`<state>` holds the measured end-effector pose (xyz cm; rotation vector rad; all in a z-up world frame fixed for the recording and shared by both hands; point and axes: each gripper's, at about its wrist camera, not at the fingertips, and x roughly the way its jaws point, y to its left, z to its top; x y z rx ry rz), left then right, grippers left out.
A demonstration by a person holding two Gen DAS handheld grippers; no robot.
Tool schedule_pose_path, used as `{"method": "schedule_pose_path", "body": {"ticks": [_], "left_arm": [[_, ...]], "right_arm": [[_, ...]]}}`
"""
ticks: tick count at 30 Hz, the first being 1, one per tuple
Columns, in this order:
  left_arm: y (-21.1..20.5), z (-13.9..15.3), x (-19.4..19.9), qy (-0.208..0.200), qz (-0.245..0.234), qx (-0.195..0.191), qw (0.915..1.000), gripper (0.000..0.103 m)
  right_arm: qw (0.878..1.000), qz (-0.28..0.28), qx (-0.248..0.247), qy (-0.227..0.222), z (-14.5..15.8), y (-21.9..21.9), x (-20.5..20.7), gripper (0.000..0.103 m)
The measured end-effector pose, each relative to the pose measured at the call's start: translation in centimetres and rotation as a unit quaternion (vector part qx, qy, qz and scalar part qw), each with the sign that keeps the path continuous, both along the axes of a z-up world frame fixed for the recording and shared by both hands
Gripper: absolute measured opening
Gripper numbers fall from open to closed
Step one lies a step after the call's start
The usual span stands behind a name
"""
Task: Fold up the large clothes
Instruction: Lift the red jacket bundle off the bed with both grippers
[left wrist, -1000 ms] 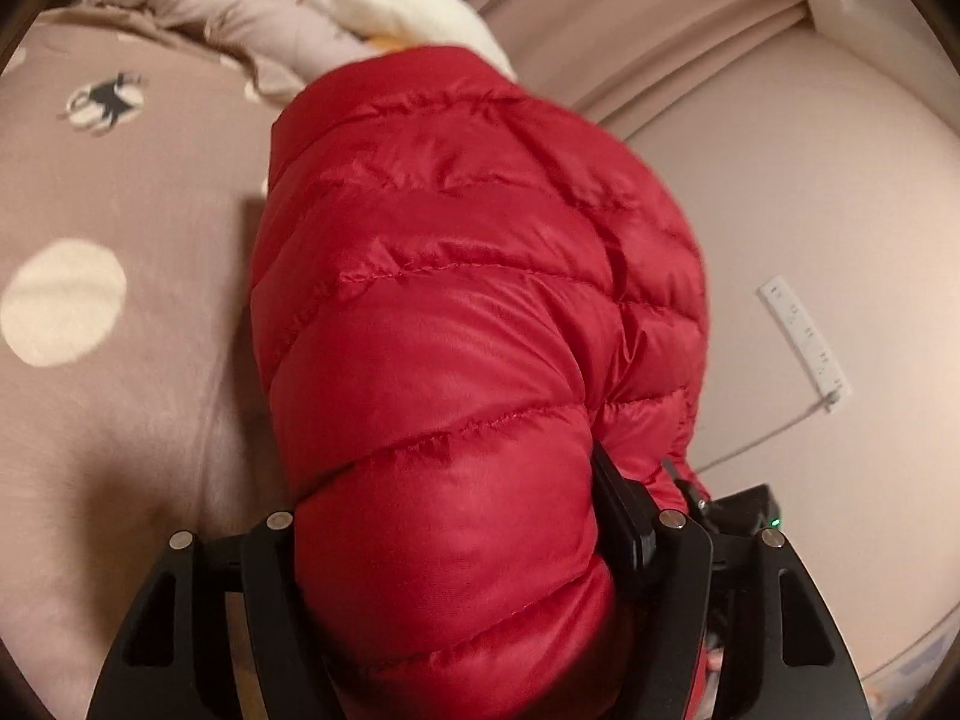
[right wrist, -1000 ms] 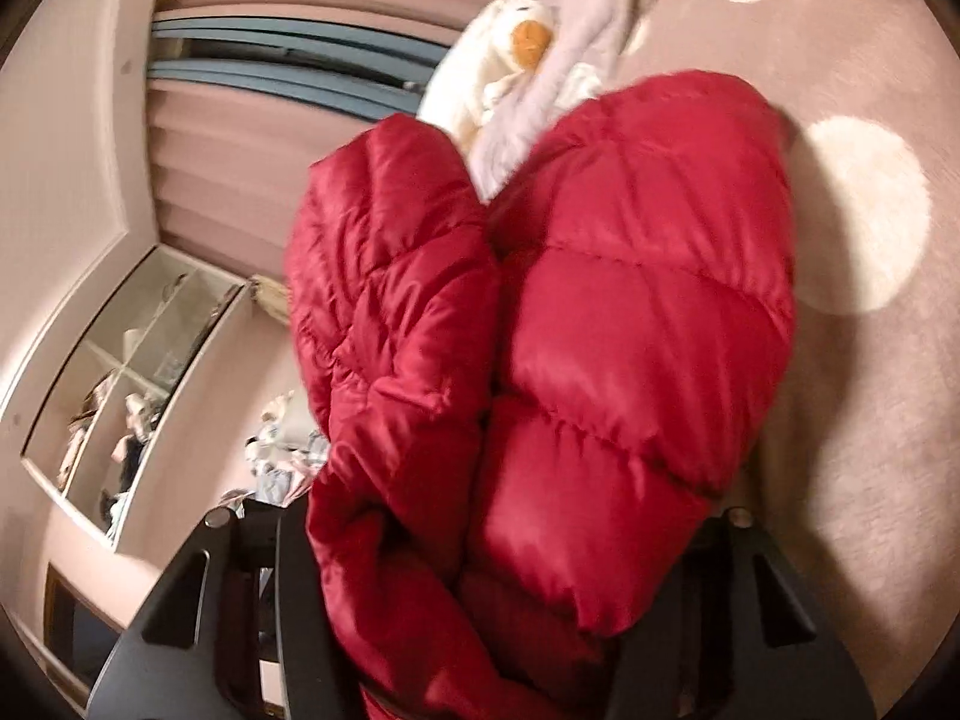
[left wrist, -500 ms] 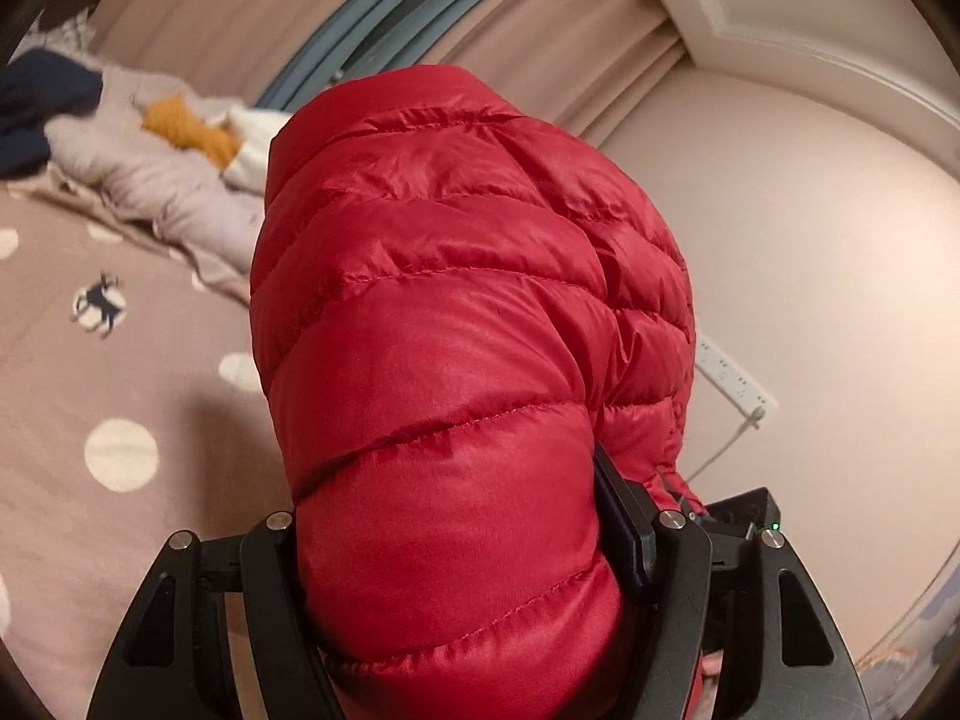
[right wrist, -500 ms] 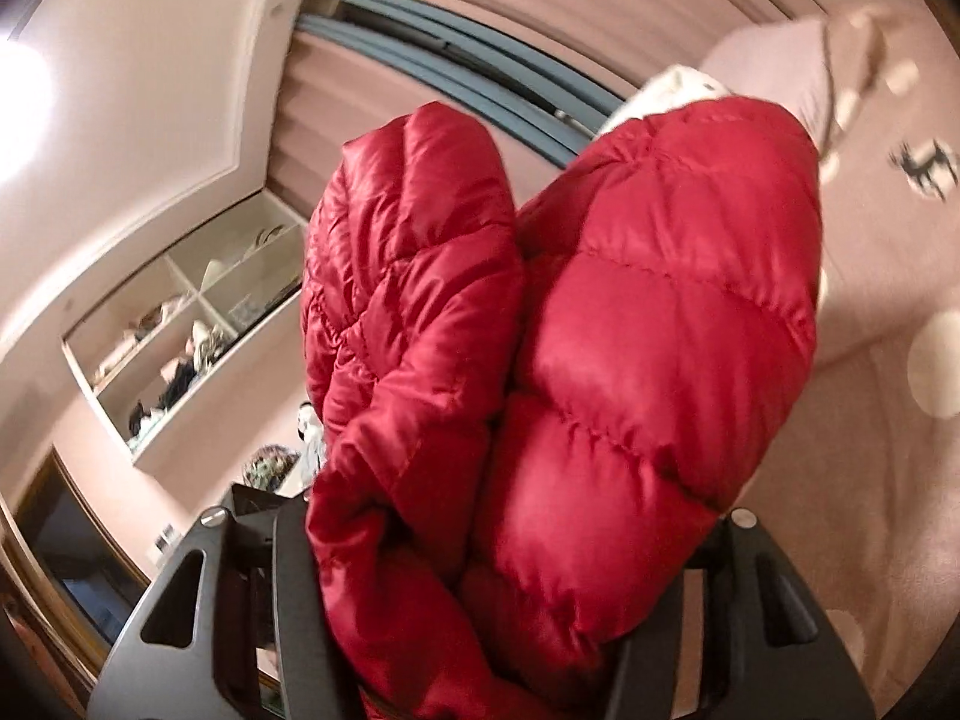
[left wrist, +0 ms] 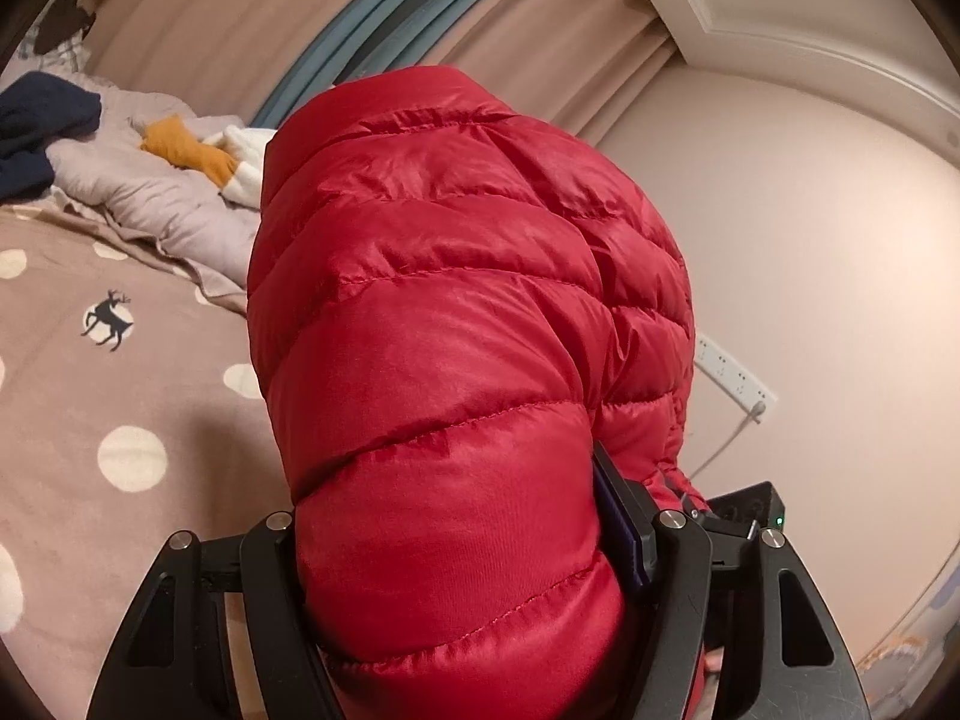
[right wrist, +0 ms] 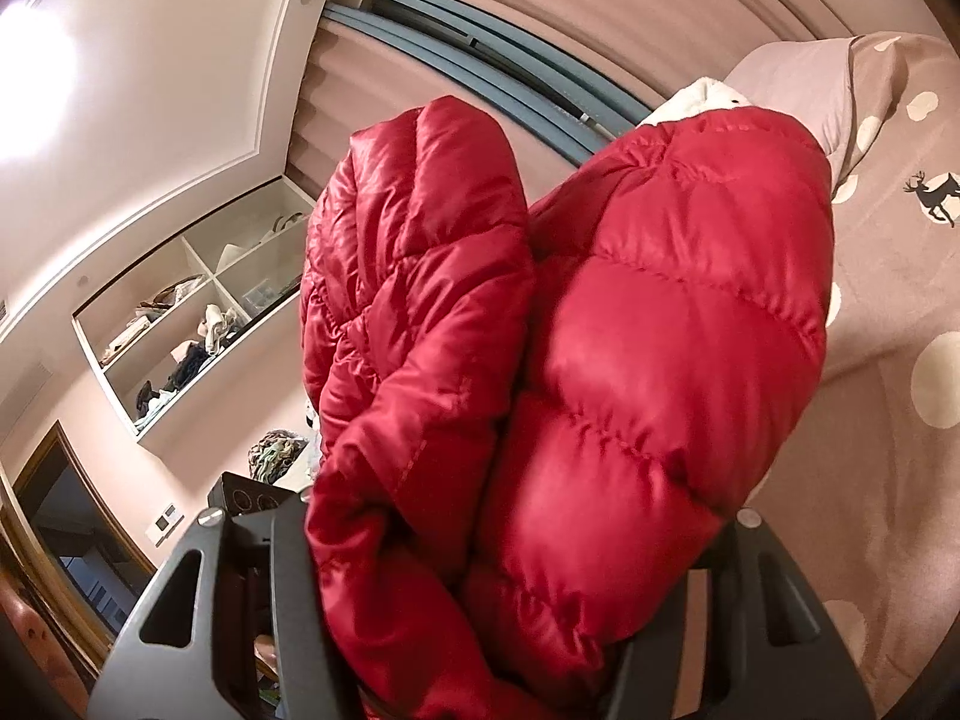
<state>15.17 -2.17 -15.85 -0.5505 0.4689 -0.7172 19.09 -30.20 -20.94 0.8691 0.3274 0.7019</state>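
A red quilted puffer jacket (left wrist: 456,330) fills the middle of both views. My left gripper (left wrist: 468,552) is shut on a thick puffy fold of it and holds it up above the bed. My right gripper (right wrist: 510,570) is shut on another bunch of the same jacket (right wrist: 630,330), which shows as two bulging lobes side by side. The jacket hides the fingertips of both grippers and what lies right beneath it.
The brown bedspread (left wrist: 120,420) with white dots and deer prints lies below. A pile of grey, navy, orange and white clothes (left wrist: 150,180) sits at its far end. Curtains (right wrist: 600,12), a wall shelf (right wrist: 198,300) and a wall power strip (left wrist: 735,372) surround the bed.
Both grippers have risen with the jacket and tilted up: the bed has dropped lower in view, and the curtains, wall and shelf now show more.
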Motion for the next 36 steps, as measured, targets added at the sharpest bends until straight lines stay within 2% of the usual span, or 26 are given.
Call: {"method": "schedule_pose_path", "body": {"ticks": [9,19,36], "left_arm": [[0.6,-0.5,0.9,-0.007,-0.002,0.001,1.0000,0.069],[1.4,-0.5,1.0,-0.002,0.005,0.005,1.0000,0.069],[3.3,0.0,-0.4,-0.011,0.041,0.024,0.9988,0.069]], "right_arm": [[1.000,0.002,-0.008,-0.012,0.7,1.0,-0.7,0.058],[1.000,0.006,-0.013,-0.005,0.9,2.0,-0.4,0.060],[0.999,0.033,-0.030,-0.008,1.7,4.8,0.4,0.062]]}}
